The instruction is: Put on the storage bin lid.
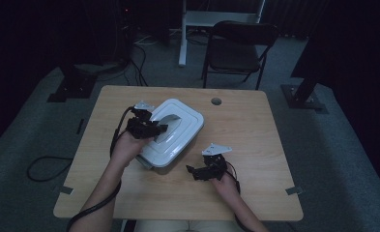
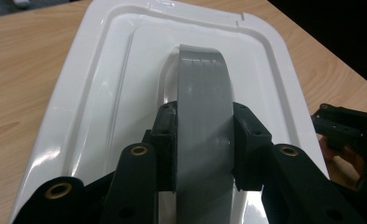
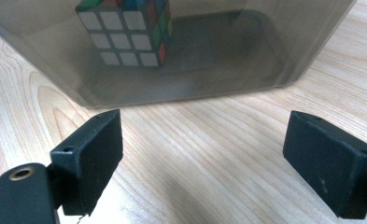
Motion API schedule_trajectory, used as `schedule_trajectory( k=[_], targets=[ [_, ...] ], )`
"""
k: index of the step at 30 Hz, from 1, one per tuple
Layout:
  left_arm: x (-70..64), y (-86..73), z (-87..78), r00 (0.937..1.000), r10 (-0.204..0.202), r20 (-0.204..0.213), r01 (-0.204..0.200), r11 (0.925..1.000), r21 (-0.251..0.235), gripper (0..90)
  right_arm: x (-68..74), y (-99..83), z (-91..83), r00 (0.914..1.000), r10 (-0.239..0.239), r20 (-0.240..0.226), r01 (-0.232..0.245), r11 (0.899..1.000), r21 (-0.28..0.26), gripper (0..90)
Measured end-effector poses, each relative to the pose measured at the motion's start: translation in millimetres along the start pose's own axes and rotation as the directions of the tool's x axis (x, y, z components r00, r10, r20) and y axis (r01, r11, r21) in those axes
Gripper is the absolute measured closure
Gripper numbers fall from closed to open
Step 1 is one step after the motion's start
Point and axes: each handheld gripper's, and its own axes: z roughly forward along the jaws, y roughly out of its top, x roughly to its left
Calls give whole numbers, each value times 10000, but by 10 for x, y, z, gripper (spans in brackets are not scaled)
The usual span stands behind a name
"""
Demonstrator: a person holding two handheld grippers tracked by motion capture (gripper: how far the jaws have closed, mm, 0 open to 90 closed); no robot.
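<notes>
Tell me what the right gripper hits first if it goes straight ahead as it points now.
Probably the see-through wall of the box, across bare table; the right gripper stands open, and a puzzle cube sits behind that wall.

A white rectangular lid [image 1: 178, 122] with a raised rim sits closed on a translucent grey storage box [image 3: 246, 51], set askew left of centre on the table. Its arched grey handle [image 2: 203, 121] runs along the lid's middle. A colourful puzzle cube [image 3: 125, 32] stands inside the box.
</notes>
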Motion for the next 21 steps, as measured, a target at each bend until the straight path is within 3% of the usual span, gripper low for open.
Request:
schedule_trajectory(
  k=[15,21],
  targets=[
    [12,-24,49,10000,48,10,-48,10000,45,674,-40,-4,-63,9998,183,21,-182,9997,-171,116],
    [-12,-71,104,9988,466,-146,-461,9984,324,651,-53,-19,-79,9997,230,-7,-230,9996,-135,117]
  ],
)
